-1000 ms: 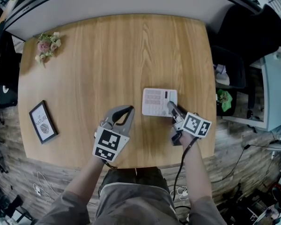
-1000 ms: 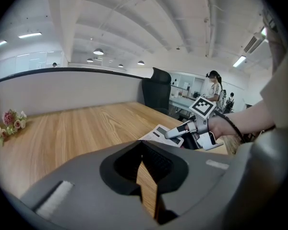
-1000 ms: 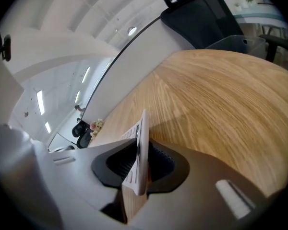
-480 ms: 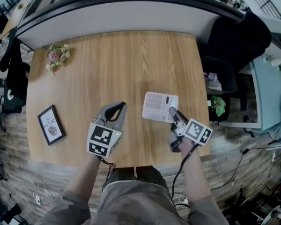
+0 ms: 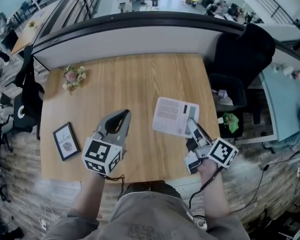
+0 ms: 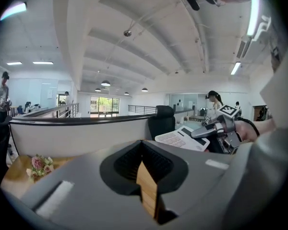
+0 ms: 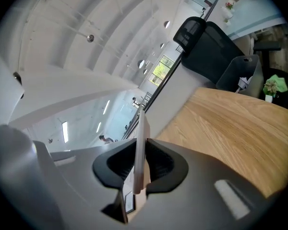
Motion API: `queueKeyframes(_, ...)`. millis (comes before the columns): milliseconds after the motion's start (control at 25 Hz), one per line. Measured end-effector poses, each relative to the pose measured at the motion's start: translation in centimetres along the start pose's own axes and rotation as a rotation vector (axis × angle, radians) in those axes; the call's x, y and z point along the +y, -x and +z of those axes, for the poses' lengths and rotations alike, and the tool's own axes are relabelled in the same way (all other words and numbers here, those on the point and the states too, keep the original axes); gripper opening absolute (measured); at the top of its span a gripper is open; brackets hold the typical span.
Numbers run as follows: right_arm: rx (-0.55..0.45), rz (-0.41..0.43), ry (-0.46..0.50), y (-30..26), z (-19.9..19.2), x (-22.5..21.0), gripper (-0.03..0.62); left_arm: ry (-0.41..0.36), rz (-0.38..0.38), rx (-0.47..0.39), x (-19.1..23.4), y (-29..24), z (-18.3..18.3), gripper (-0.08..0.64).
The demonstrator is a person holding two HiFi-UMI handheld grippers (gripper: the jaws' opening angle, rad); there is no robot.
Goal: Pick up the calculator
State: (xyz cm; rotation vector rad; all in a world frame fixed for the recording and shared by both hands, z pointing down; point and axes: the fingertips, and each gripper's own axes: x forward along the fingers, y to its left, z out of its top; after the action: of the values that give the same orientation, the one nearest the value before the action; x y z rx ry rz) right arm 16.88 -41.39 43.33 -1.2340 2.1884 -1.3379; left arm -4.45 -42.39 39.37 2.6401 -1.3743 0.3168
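1. The calculator (image 5: 175,116) is gripped at its near right corner by the right gripper (image 5: 191,124). In the right gripper view, its thin edge (image 7: 140,147) is seen clamped between the two pads, with the jaws narrow around it.
2. The calculator is held tilted over the near right part of the wooden table (image 5: 130,79) and appears to be clear of the surface. From the left gripper view it (image 6: 181,138) is seen raised in the air.
3. The left gripper (image 5: 124,115) is held to the left of the calculator, apart from it. Its jaws are closed together at the tips, and nothing is held between them.
4. The flowers (image 5: 73,76) at the far left and the framed picture (image 5: 66,140) at the near left are not involved.
5. The pick-up is judged essentially done. Only a secure hold remains to be shown, since a grip on one thin corner may let the calculator pivot.
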Motion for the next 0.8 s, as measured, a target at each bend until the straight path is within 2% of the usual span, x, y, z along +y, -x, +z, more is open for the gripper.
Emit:
queueKeyframes(240,-0.036,0.053,-0.075,3.4,0.3,4.5,0.063,-0.042,0.017,-0.077,-0.6,3.2,4.2,0.002)
queueKeyframes(400,-0.032,0.094,-0.158,5.0,-0.8,5.8,0.064,-0.077,0.028,-0.132,-1.4,4.9,5.7,0.002)
queueKeyframes(520,-0.02,0.113,-0.176,5.9,-1.6,6.2,0.064,-0.096,0.027,-0.147,-2.2,5.6,5.5,0.002)
queueKeyframes(800,0.039,0.112,-0.175,7.4,-4.5,5.8,0.064,-0.119,0.013,-0.106,-3.4,7.1,3.5,0.002)
